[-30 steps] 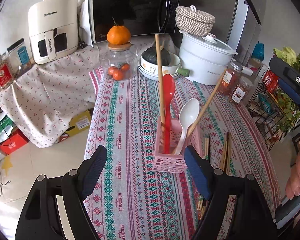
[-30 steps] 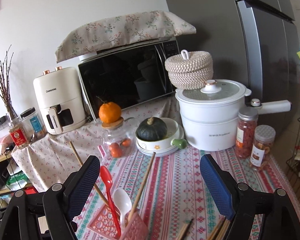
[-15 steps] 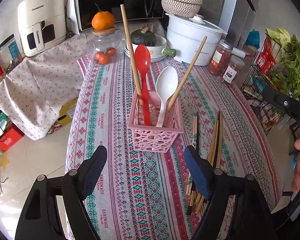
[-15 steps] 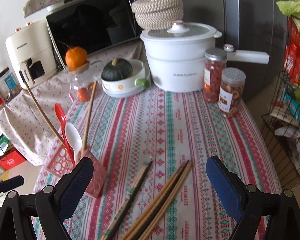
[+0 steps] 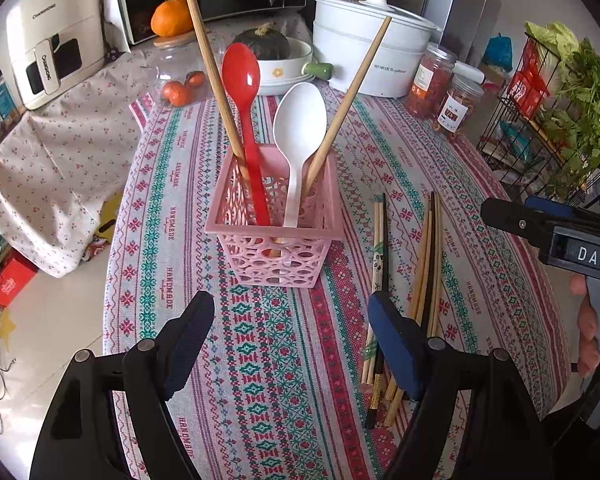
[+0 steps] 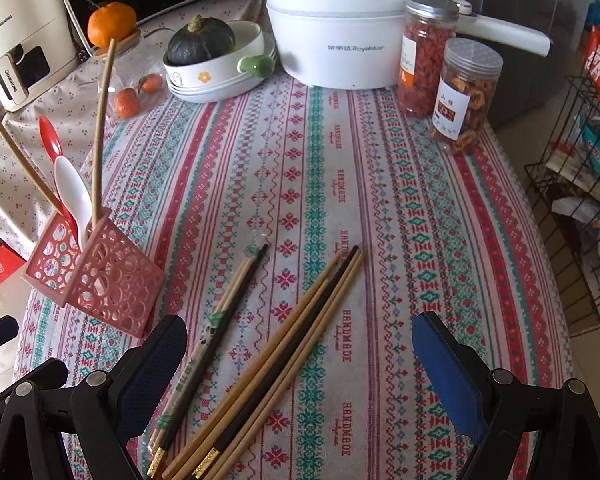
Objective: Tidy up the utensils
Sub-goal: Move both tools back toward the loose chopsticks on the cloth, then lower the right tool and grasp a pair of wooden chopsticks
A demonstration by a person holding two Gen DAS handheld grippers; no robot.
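Both tools apart, empty: left tool [image 5: 290,344] faces pink basket [image 5: 276,236], right tool [image 6: 300,364] over loose chopsticks [image 6: 272,364]; jars [image 6: 466,92], pot [image 6: 336,24] behind

The table [image 6: 380,168] wore a striped, patterned cloth [image 5: 260,360]. On it stood a pink basket [image 5: 274,236], and just beside that lay two bunches of chopsticks [image 6: 276,364], side by side, close together. At the far end stood a white pot [image 6: 340,36], two jars [image 6: 466,92] next to it, a stack of bowls [image 6: 220,76] carrying a squash, and a glass jar [image 5: 180,68] with an orange on its lid.
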